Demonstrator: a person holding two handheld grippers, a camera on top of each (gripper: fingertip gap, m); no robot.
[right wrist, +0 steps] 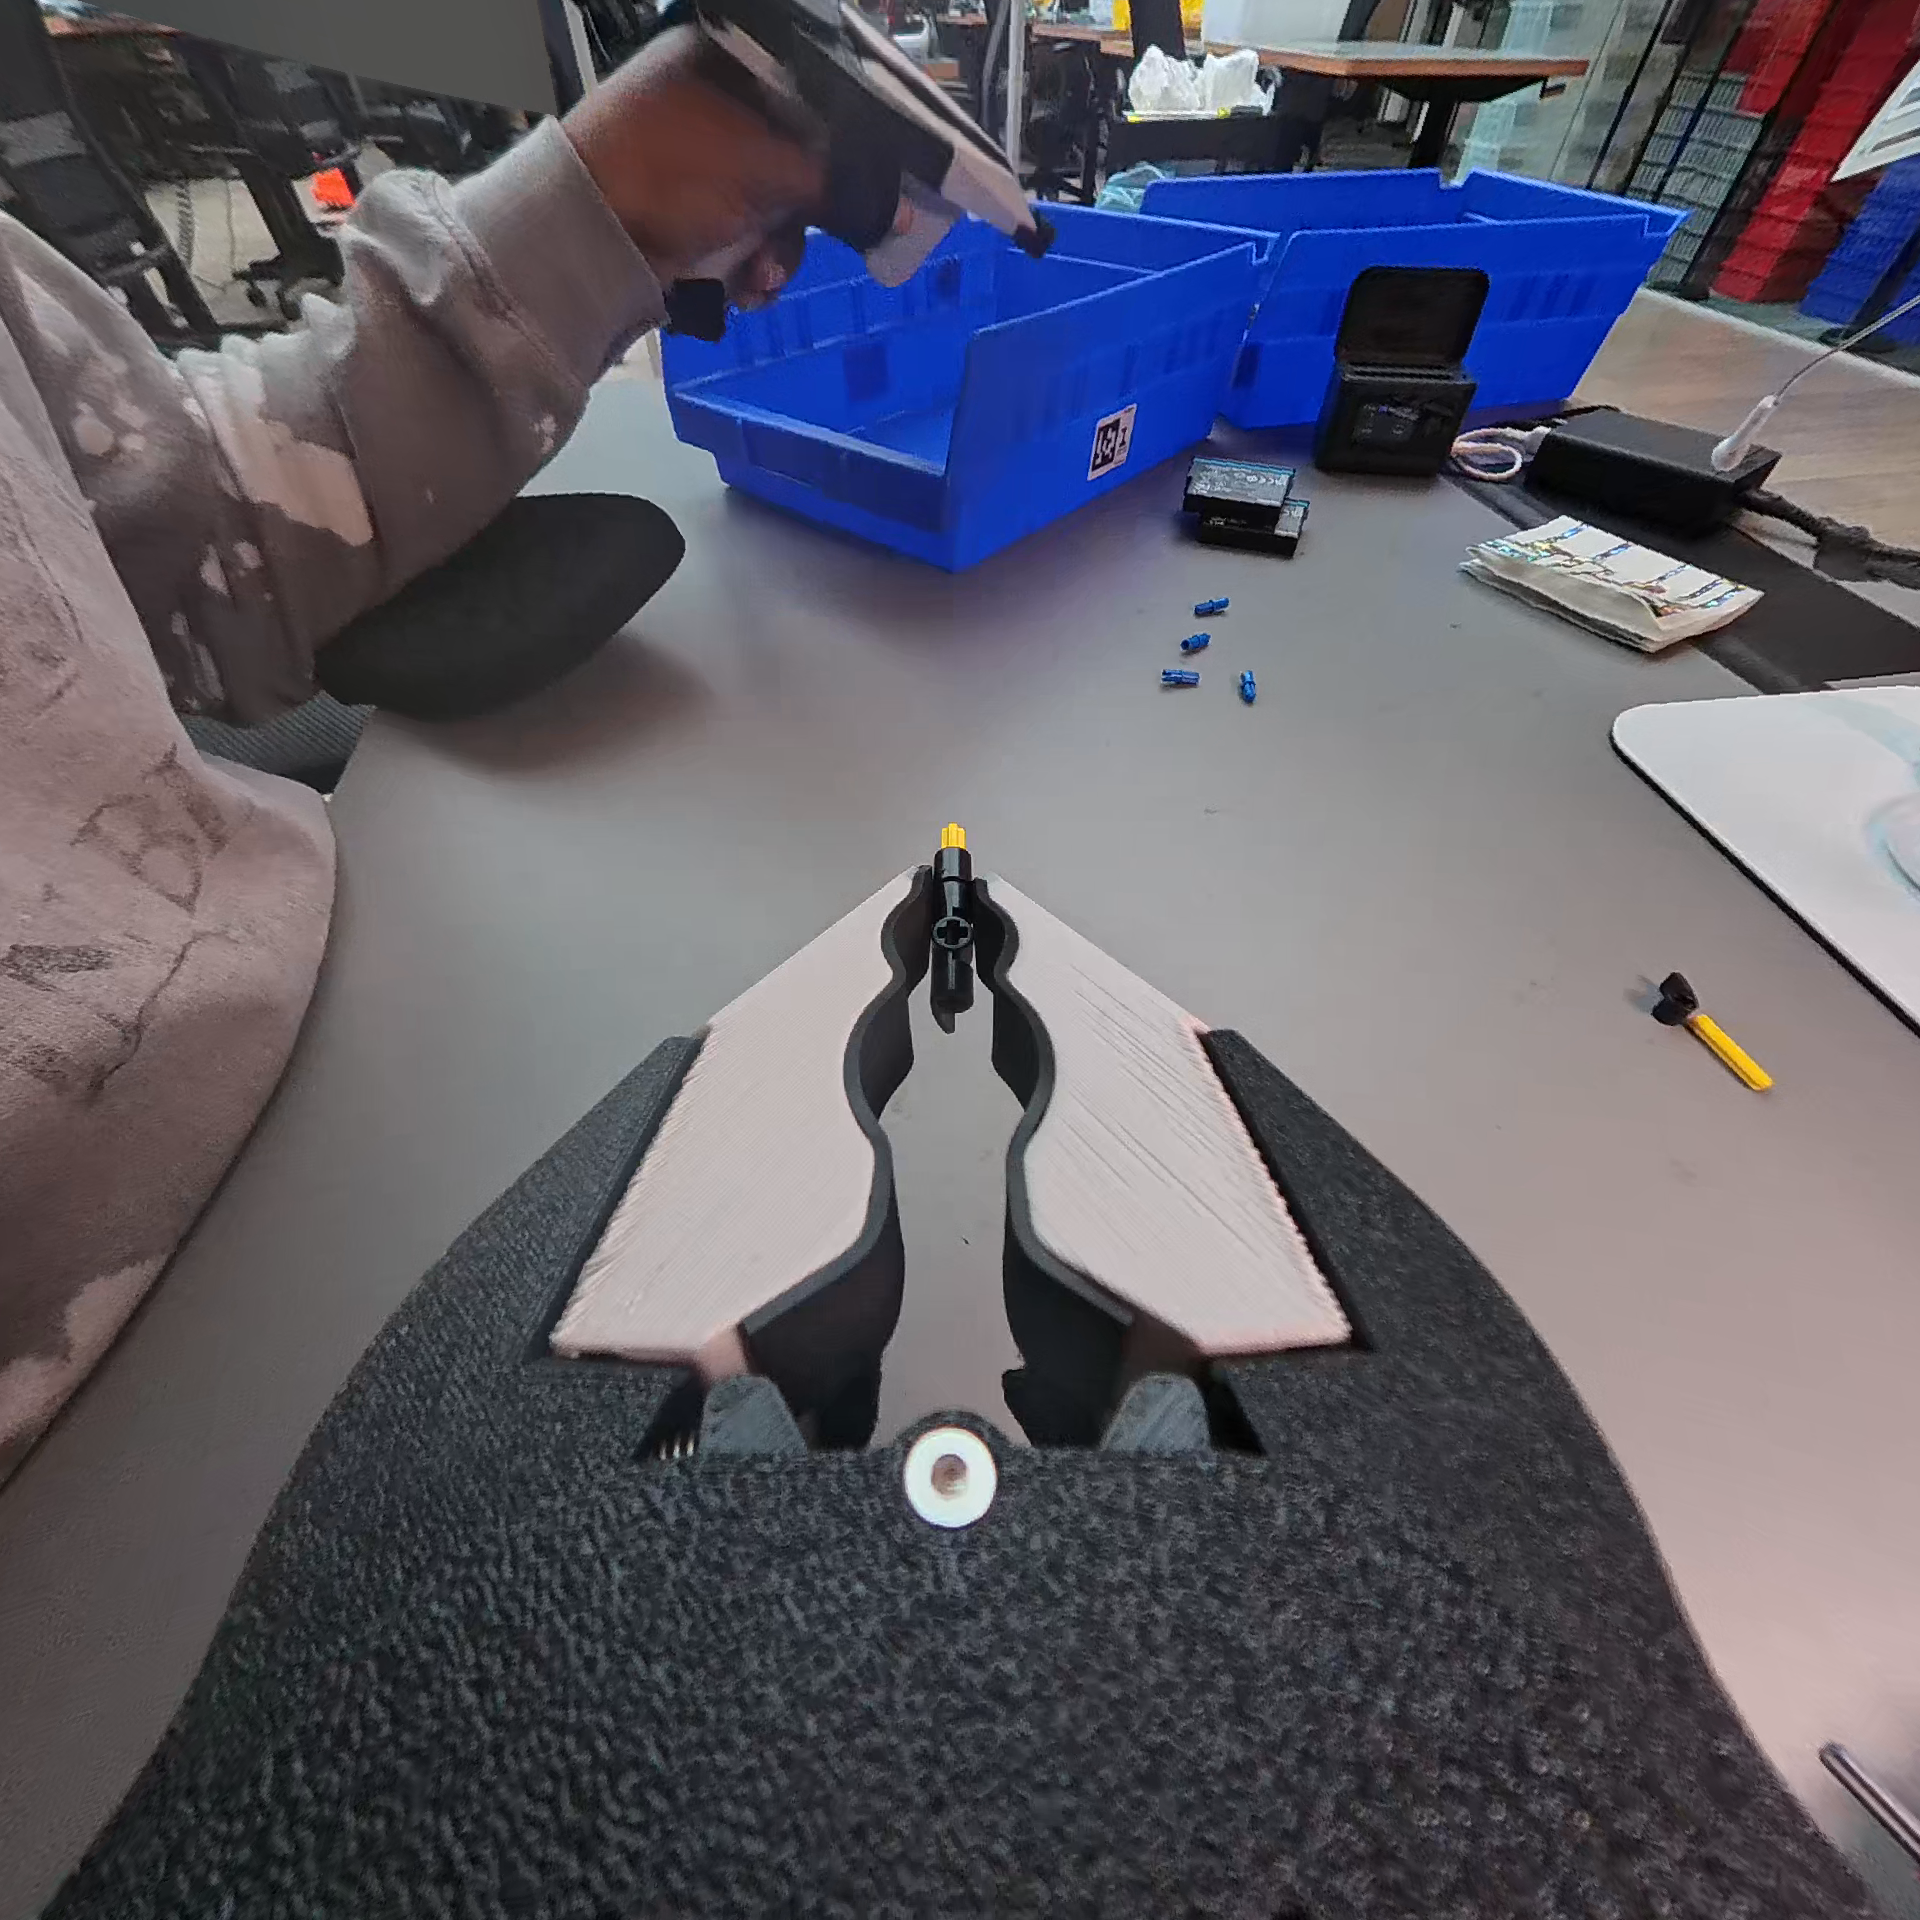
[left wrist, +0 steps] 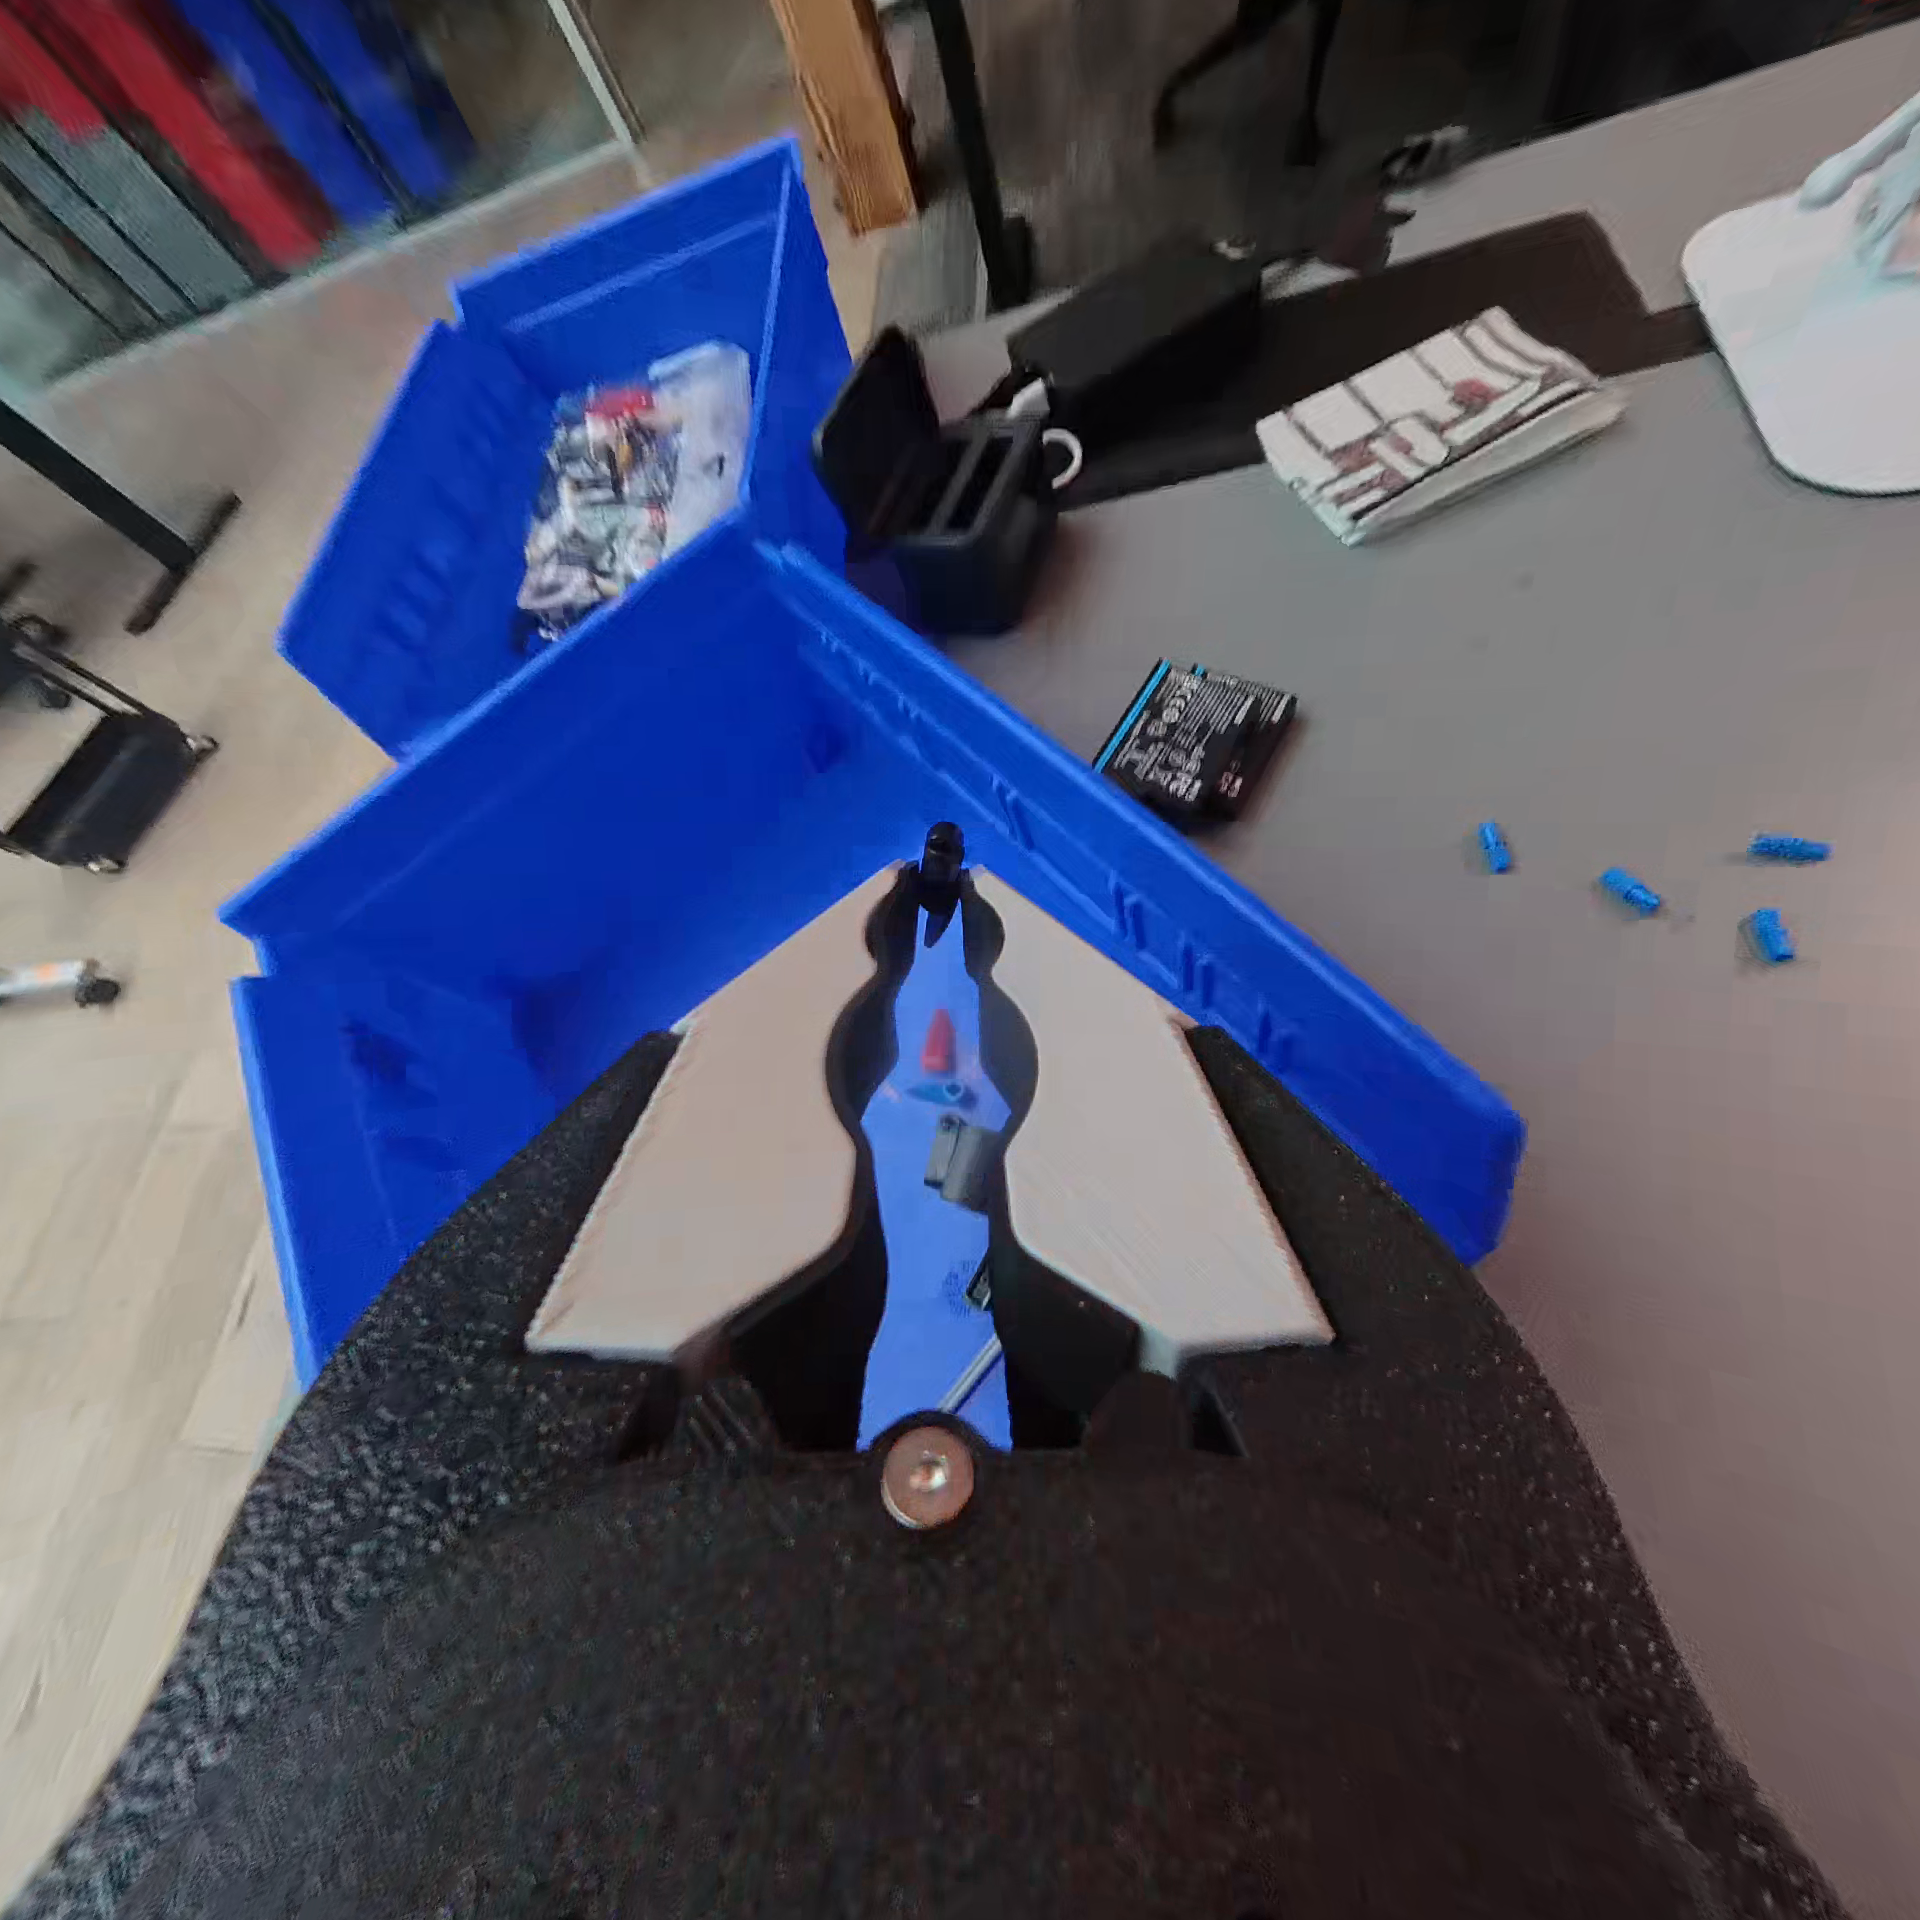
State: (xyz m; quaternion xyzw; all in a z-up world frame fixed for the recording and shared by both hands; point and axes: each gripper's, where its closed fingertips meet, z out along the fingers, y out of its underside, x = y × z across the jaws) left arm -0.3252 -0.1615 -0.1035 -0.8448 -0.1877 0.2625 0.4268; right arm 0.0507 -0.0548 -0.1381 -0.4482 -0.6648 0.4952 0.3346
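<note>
My left gripper (left wrist: 940, 878) is shut on a small black pin (left wrist: 943, 868) and hangs above the near blue bin (left wrist: 1143, 914). Through the gap between the fingers I see small parts on the bin floor, a red one (left wrist: 938, 1039) and a grey-black one (left wrist: 961, 1158). My right gripper (right wrist: 951, 883) is shut on a black connector with a yellow axle (right wrist: 952, 914) just above the grey table. The left gripper also shows in the right wrist view (right wrist: 1029, 234), held in a hand over the bin (right wrist: 966, 416).
Several blue pins (right wrist: 1205, 649) lie loose on the table beside two black battery packs (right wrist: 1242, 504). A yellow axle with a black end (right wrist: 1709, 1029) lies right. A second blue bin (right wrist: 1455, 260), black case (right wrist: 1397, 374), folded cloth (right wrist: 1610, 582) and white pad (right wrist: 1787, 790) stand beyond. My hands' fingertips stand some 40 centimeters from each other.
</note>
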